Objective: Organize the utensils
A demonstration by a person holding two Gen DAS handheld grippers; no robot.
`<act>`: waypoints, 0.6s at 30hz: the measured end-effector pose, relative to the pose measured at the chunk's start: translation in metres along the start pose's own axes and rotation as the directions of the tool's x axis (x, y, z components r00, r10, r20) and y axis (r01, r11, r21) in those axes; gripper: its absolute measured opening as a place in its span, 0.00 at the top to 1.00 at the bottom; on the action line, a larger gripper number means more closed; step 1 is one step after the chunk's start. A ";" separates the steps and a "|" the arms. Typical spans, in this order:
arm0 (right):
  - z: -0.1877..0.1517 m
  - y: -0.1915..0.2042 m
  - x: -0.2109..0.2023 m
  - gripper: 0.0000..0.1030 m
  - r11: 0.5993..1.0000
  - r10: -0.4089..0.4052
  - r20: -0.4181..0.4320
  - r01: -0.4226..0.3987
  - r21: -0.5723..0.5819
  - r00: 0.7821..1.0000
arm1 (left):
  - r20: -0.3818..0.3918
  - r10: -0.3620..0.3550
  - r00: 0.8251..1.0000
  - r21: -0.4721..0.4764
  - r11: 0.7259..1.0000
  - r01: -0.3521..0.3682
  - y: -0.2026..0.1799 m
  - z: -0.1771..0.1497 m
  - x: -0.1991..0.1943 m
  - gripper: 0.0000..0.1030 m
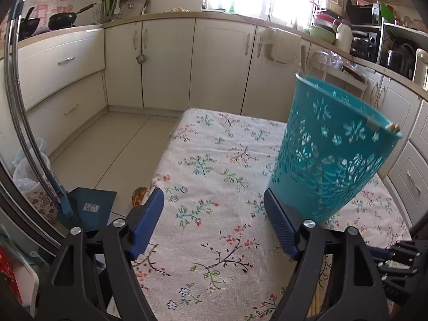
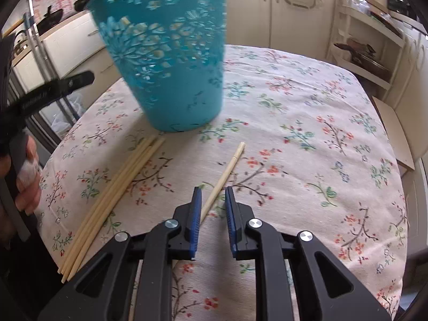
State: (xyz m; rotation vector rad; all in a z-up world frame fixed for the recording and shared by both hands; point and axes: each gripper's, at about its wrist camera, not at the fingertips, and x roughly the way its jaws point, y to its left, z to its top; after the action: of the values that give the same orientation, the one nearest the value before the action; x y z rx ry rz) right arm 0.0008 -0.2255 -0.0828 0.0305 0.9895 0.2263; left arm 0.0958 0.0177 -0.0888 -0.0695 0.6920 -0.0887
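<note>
The single chopstick (image 2: 224, 178) lies on the floral tablecloth (image 2: 307, 123) with its long axis running diagonally — its near end passes between the blue pads of the right gripper (image 2: 212, 208) and its far, squared end points up and to the right, toward the foot of the teal basket (image 2: 171, 53); the right gripper's jaws stand partly open, a modest gap on either side of the stick, and they have hold of nothing, though whether the pads are low enough to touch the cloth I cannot tell; the stick crosses the gap at a slant rather than square to the pads, so a close here would likely pinch it at an angle, and a small twist of the wrist might be wanted first; the right hand is plainly the nearer one for this pick. A bundle of chopsticks (image 2: 112, 203) lies just to the left, roughly parallel among themselves, their far ends almost touching the basket's base, and well clear of the jaws. The left gripper (image 1: 214, 211) is spread wide and empty above the cloth, its right-hand pad just beside the basket's lower wall — touching or not, I cannot say; in that view at least one stick seems to rest inside the basket against the rim, so the sorting looks begun but far from done.
</note>
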 end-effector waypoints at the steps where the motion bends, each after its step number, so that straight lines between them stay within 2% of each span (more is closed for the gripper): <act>1: 0.000 -0.001 0.001 0.81 1.000 -0.001 0.002 0.001 0.013 1.000 | -0.009 -0.001 1.000 0.001 1.000 0.001 -0.002 -0.002 0.003 0.25; 5: 0.001 0.009 0.003 0.81 0.999 -0.040 0.020 0.040 -0.016 0.999 | -0.056 0.000 0.998 0.009 1.000 0.001 -0.010 -0.006 0.014 0.23; 6: 0.001 0.009 0.002 0.85 0.999 -0.035 0.022 0.035 -0.015 0.999 | -0.063 -0.003 0.998 0.008 1.000 0.004 -0.011 -0.006 0.016 0.22; 11: -0.001 -0.008 0.000 0.93 0.995 0.048 0.013 -0.049 0.087 0.999 | -0.103 0.004 0.995 -0.002 1.000 -0.004 -0.011 -0.008 0.026 0.18; 18: -0.007 -0.027 -0.016 0.94 0.969 0.141 0.056 -0.149 0.196 0.988 | -0.132 0.001 0.991 -0.029 1.000 -0.005 -0.006 -0.011 0.031 0.14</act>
State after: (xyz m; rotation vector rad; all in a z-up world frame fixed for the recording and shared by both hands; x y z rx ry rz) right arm -0.0092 -0.2556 -0.0768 0.2905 0.9658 0.2585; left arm 0.1118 0.0077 -0.1163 -0.0910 0.8261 -0.0811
